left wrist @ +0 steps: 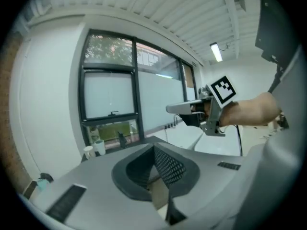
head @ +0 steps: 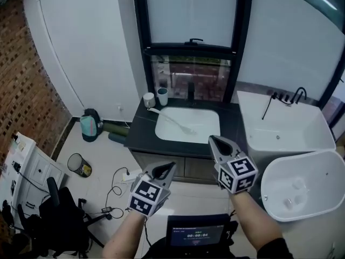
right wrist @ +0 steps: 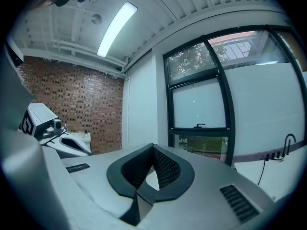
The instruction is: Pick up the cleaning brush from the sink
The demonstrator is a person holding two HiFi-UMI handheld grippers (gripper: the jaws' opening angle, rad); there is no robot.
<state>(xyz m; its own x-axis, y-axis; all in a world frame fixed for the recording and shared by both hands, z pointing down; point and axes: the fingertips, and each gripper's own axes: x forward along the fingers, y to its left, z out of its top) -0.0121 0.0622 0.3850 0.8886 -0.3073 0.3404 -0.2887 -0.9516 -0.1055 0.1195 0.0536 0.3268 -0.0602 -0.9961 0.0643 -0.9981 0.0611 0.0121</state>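
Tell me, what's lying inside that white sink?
A long cleaning brush lies slantwise in the sink, its handle end reaching over the rim toward two cups. The right gripper covers the basin's near right corner with its tip.

Holds the left gripper (head: 171, 166) and the right gripper (head: 212, 138) out in front, side by side and apart, both pointing away, jaws closed on nothing.
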